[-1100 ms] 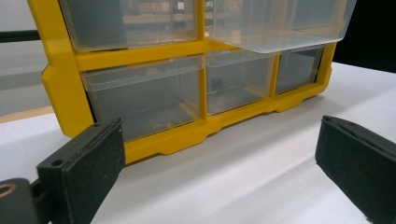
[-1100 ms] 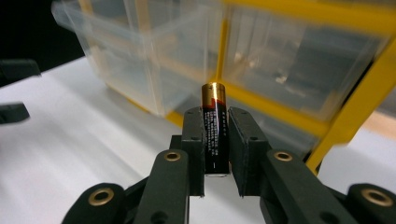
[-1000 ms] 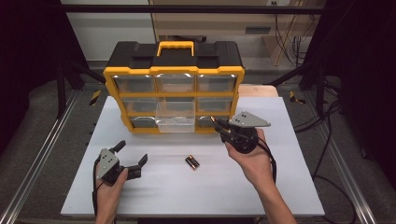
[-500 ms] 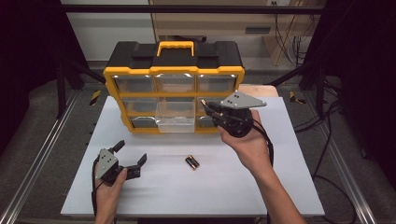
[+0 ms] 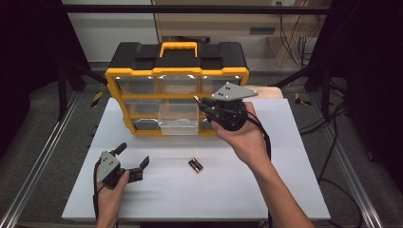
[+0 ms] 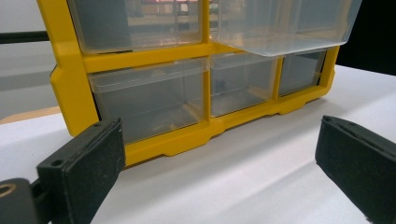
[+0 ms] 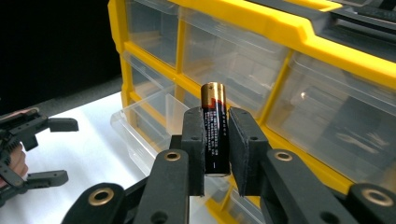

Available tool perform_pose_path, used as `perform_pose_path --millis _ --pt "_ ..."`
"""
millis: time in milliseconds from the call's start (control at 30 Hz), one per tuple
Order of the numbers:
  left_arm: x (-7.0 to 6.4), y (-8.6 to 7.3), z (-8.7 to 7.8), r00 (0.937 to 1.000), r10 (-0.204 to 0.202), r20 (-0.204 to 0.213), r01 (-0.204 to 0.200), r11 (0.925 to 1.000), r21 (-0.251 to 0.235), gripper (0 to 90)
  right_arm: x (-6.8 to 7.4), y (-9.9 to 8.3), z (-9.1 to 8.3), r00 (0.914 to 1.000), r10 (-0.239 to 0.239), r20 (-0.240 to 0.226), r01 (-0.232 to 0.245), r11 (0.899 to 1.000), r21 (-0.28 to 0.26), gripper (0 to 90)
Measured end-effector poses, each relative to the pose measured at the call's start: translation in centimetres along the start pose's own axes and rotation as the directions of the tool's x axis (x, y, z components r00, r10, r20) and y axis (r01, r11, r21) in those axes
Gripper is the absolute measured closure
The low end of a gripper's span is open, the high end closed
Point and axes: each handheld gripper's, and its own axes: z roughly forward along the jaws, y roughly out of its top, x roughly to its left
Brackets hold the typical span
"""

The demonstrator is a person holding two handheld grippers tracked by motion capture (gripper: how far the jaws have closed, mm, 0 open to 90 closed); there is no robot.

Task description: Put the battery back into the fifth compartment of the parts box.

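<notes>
In the high view, the right gripper (image 5: 202, 102) is sitting higher and farther left than a second ago, its tip now over the open drawer (image 5: 178, 118) of the organizer (image 5: 177, 71); the battery it is carrying is too small to make out here. Two more batteries (image 5: 195, 165) are lying unmoved on the counter (image 5: 285, 190). The left gripper (image 5: 133, 159) is resting where it was, jaws spread.

In the left gripper view, those spread jaws are framing the organizer's bottom drawers; the open drawer is cut off at the top edge.

In the right gripper view, the jaws are pinching an upright battery (image 7: 215, 128) just before the organizer, its lower end hidden between the pads.
</notes>
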Motion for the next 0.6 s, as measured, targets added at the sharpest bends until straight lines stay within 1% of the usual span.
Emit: perform_pose_path --millis 133,267,467,600 --pt "0.0 0.0 0.1 1.0000 0.003 0.003 -0.003 1.0000 0.002 1.6 0.5 0.4 0.9 0.9998 -0.016 -0.015 0.017 1.000 0.023 76.9" --pt "0.0 0.0 0.2 1.0000 0.003 0.006 -0.003 1.0000 0.003 1.6 1.1 0.8 2.5 0.9991 -0.033 -0.027 0.034 0.998 0.058 76.9" --pt "-0.1 0.0 0.1 0.9999 0.006 0.009 -0.006 1.0000 0.001 1.6 1.8 0.8 5.5 0.9978 -0.052 -0.042 0.057 0.988 0.141 76.9" --pt "-0.1 0.0 0.1 0.9999 0.006 0.010 -0.006 1.0000 0.001 1.6 2.2 0.8 6.7 0.9972 -0.046 -0.059 0.055 0.986 0.159 76.8"
